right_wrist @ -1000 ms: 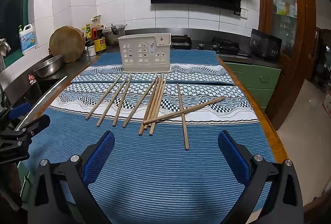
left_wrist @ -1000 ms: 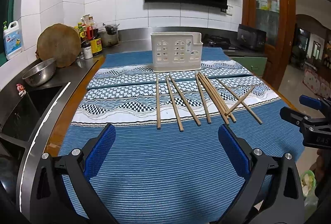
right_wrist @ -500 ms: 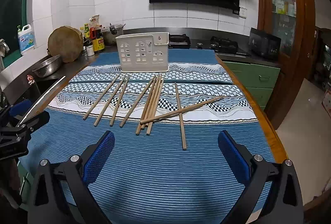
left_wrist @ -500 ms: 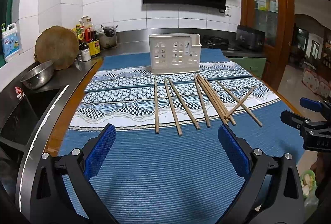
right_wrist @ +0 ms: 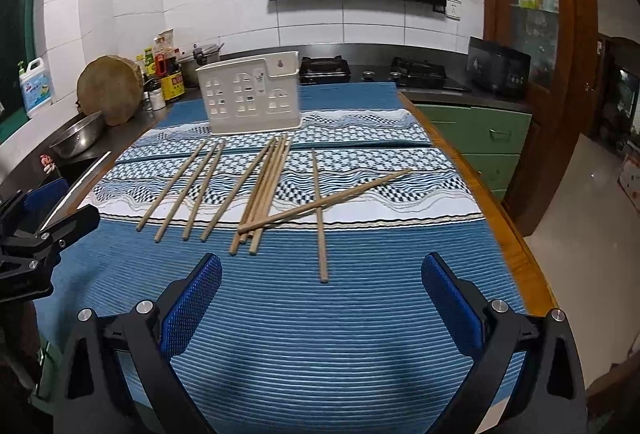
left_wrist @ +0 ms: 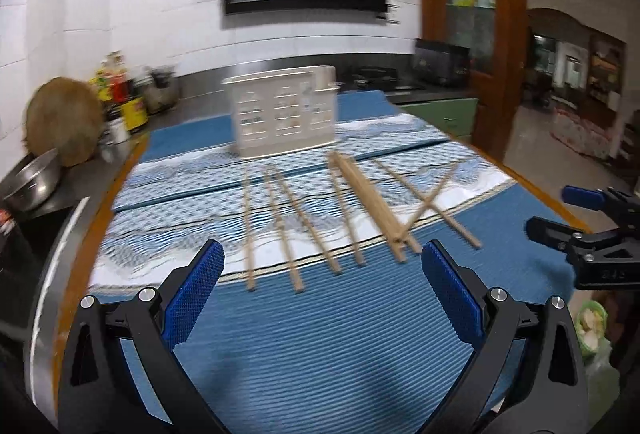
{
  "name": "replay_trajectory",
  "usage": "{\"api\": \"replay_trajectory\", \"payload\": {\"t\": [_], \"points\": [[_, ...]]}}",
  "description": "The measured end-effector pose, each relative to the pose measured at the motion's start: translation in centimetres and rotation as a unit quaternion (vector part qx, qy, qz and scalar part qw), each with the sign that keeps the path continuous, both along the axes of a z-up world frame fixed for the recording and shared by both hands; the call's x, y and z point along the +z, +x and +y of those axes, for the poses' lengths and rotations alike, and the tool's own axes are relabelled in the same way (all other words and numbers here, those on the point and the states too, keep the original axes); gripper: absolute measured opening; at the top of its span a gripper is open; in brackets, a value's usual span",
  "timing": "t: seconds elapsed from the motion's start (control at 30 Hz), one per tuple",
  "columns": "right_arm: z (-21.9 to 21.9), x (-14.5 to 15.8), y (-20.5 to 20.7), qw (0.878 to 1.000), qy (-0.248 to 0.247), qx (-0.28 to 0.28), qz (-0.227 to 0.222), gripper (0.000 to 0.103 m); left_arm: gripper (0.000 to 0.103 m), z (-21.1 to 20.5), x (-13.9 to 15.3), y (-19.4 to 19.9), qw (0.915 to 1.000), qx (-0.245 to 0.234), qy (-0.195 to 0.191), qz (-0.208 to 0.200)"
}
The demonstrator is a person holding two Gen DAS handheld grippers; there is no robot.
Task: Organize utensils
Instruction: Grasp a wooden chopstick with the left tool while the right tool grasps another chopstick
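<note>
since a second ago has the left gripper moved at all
Yes. In its own view the left gripper has closed in on the chopsticks: their near ends now sit level with its fingertips, and the white holder looms larger. The frame is motion-blurred.

Left tool (left_wrist: 322, 298): jaws wide apart, blue pads (left_wrist: 194, 288) facing each other, nothing between them. Sits low over the near edge of the desk, pointing toward the far edge. View is motion-blurred.

Right tool (right_wrist: 320, 300): jaws spread just as wide, pads (right_wrist: 450, 304) clear, nothing gripped. Same low pose at the near edge, aimed at the far edge. It also shows at the right edge of the left view (left_wrist: 560, 213), off the desk's right edge, and the left tool at the left edge of the right view (right_wrist: 48, 207).
</note>
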State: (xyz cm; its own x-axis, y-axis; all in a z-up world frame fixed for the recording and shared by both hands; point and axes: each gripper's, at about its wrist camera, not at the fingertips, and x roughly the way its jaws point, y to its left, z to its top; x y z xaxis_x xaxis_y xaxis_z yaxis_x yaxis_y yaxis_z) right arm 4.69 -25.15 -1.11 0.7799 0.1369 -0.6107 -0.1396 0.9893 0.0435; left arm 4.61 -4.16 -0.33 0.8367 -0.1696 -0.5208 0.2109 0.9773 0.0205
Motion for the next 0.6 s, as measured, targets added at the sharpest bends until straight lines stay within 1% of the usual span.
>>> {"api": "replay_trajectory", "payload": {"t": [0.1, 0.23, 0.4, 0.47, 0.53, 0.57, 0.6], "points": [[-0.8, -0.3, 0.4, 1.000, 0.003, -0.005, 0.003, 0.097, 0.097, -1.4, -0.1, 1.3, 0.9989, -0.046, -0.004, 0.008], [-1.4, -0.9, 0.9, 1.000, 0.007, -0.008, 0.008, 0.097, 0.097, -3.6, -1.1, 3.4, 0.9948, -0.096, 0.009, 0.034], [-2.0, -2.0, 2.0, 1.000, 0.007, -0.010, 0.020, 0.097, 0.096, -5.4, -2.4, 6.2, 0.9896, -0.130, 0.020, 0.059], [-2.1, -2.4, 2.3, 1.000, 0.007, -0.011, 0.023, 0.097, 0.096, -6.0, -2.8, 6.9, 0.9881, -0.139, 0.026, 0.062], [-2.3, -2.8, 2.8, 0.999, 0.010, -0.011, 0.029, 0.097, 0.088, -6.8, -3.2, 7.6, 0.9862, -0.147, 0.043, 0.063], [-2.4, -3.1, 3.0, 0.999, 0.010, -0.012, 0.032, 0.097, 0.078, -7.2, -3.4, 8.0, 0.9849, -0.152, 0.049, 0.066], [-2.4, -3.2, 3.1, 0.999, 0.010, -0.013, 0.034, 0.097, 0.071, -7.7, -3.7, 8.6, 0.9828, -0.160, 0.054, 0.074]]}}
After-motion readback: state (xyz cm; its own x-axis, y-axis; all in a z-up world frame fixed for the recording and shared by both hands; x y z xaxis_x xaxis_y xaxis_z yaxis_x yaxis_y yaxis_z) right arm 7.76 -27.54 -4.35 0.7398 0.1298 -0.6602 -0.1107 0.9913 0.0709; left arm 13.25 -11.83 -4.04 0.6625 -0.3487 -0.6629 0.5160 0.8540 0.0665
